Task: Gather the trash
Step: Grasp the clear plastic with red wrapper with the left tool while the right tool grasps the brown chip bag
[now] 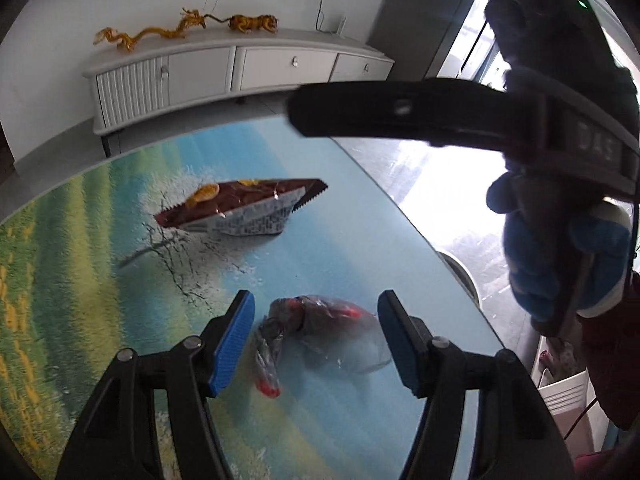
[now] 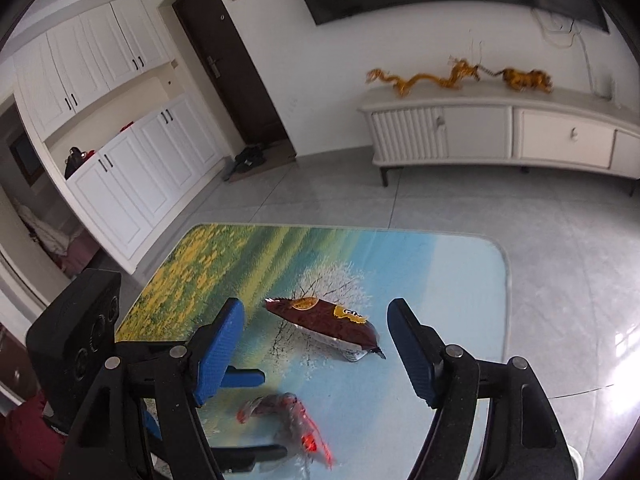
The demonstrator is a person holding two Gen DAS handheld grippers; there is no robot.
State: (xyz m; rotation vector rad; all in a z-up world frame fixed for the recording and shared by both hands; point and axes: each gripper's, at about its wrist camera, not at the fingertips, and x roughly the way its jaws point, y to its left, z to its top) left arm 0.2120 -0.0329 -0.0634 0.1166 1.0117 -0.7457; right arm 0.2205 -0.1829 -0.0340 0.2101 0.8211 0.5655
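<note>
A crumpled clear plastic wrapper with red print (image 1: 320, 332) lies on the landscape-printed table (image 1: 80, 280). My left gripper (image 1: 316, 340) is open, with the wrapper between its blue pads and a gap on each side. A brown snack packet (image 1: 244, 208) lies farther out on the table. My right gripper (image 2: 316, 348) is open and empty, held above the table, with the brown packet (image 2: 324, 320) between its fingers in view and the clear wrapper (image 2: 292, 420) below. The right gripper's body (image 1: 440, 112) crosses the top of the left wrist view.
A white sideboard (image 2: 500, 136) with golden dragon figures (image 2: 424, 78) stands across a grey tiled floor. White cabinets (image 2: 120, 168) and a dark door (image 2: 228, 64) stand on the left. The table's rounded edge (image 2: 504, 264) is near on the right. A white bin (image 1: 560, 392) stands beside the table.
</note>
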